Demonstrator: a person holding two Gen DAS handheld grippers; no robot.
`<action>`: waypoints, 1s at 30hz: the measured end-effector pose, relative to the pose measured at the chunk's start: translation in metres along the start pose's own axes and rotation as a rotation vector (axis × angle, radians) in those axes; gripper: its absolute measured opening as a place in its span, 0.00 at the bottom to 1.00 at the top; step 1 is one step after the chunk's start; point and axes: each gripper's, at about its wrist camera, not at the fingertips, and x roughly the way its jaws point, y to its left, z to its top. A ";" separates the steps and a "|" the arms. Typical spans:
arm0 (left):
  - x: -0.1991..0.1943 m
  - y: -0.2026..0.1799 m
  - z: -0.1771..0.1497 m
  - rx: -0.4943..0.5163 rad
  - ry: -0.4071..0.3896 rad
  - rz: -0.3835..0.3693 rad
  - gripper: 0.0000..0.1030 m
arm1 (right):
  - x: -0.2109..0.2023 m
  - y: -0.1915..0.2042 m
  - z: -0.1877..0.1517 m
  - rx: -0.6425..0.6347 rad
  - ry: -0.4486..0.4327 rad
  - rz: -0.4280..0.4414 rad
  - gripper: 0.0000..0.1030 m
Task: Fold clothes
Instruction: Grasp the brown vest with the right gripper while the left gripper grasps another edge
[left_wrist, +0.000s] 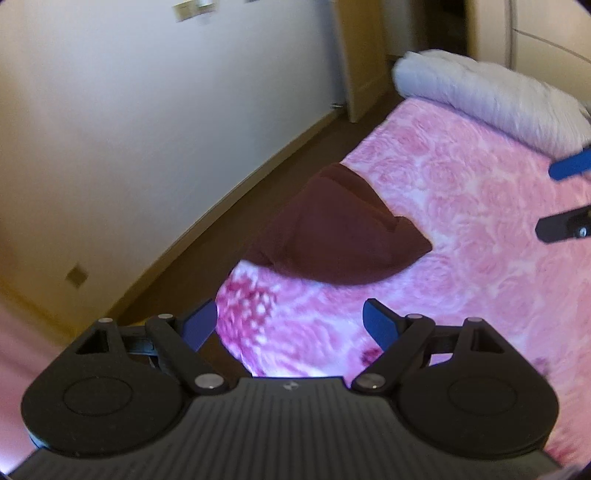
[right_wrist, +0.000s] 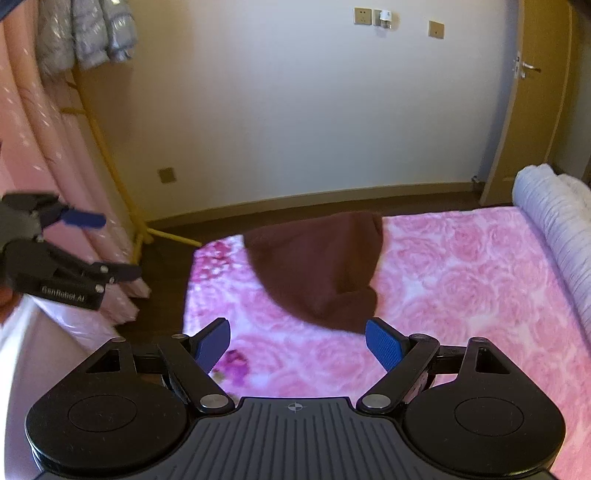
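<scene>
A dark maroon garment (left_wrist: 332, 232) lies crumpled near the far edge of the bed, part of it hanging over the side; in the right wrist view the garment (right_wrist: 321, 269) sits just beyond my fingers. My left gripper (left_wrist: 291, 325) hovers open above the pink floral bedspread (left_wrist: 461, 229), short of the garment, nothing between its blue pads. My right gripper (right_wrist: 299, 343) is open too, its right pad close to the garment's near corner without touching it. The left gripper (right_wrist: 110, 247) shows at the left edge of the right wrist view, open over the floor side. The right gripper's fingers (left_wrist: 569, 168) enter the left wrist view at right.
A rolled white quilt (right_wrist: 550, 229) lies along the bed's right end. Pink curtains (right_wrist: 55, 177) and a yellow rack (right_wrist: 110, 166) with a grey jacket stand left. A strip of dark floor (left_wrist: 207, 236) runs between the bed and the white wall; a door (right_wrist: 532, 110) is right.
</scene>
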 end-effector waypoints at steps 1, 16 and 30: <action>0.016 0.005 0.002 0.034 -0.003 -0.019 0.81 | 0.012 0.000 0.004 -0.008 0.006 -0.019 0.82; 0.217 0.033 -0.020 0.573 -0.051 -0.245 0.78 | 0.222 0.030 -0.009 -0.465 0.209 -0.097 0.67; 0.288 0.044 -0.029 0.731 -0.142 -0.335 0.79 | 0.319 0.024 -0.013 -0.635 0.234 -0.103 0.09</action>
